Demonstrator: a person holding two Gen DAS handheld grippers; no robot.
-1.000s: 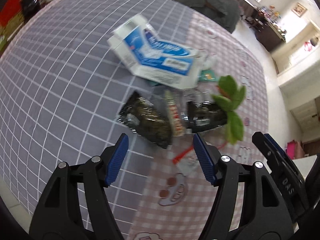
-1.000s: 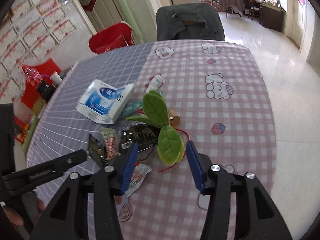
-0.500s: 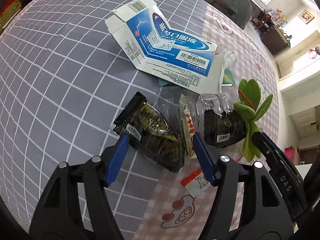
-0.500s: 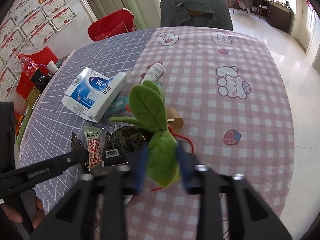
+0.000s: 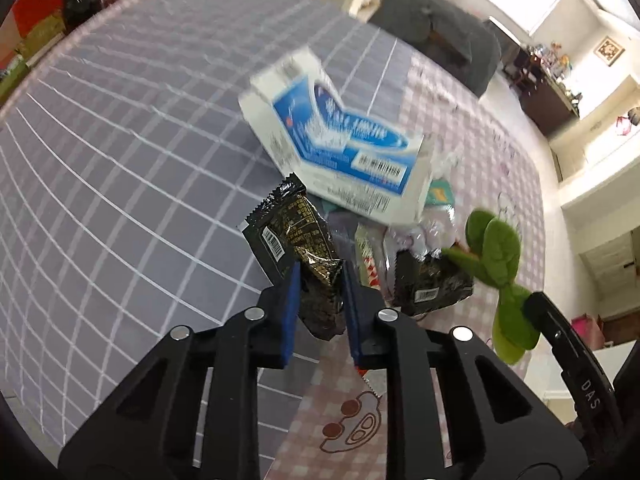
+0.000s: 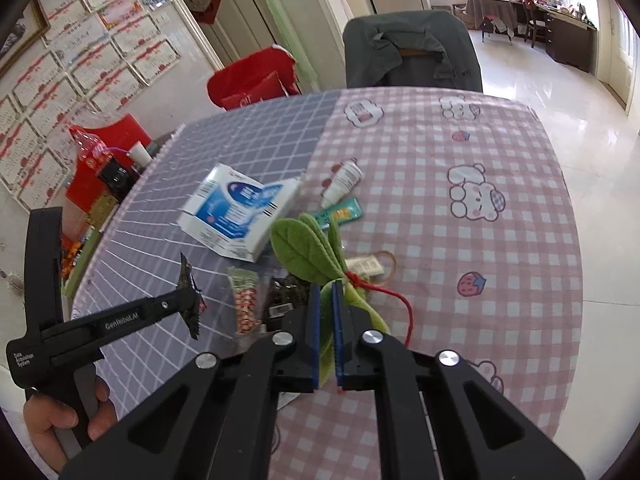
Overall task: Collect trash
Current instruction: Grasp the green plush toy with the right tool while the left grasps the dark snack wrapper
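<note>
Left gripper just closed, jaws clamped on black snack wrapper lifted off the table, right gripper just closed, pinching green felt leaves, only right wrist view shows white bottle and hand, blue-white carton ahead

Blue-and-white carton: print motion-blurred, unreadable. Second black wrapper: partly hidden behind gripper finger. Certificates: text too small.

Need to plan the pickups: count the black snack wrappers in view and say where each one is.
2. One black wrapper is pinched in the left gripper; the other black wrapper lies on the table beside it. More may hide under the blue-and-white box.
</note>
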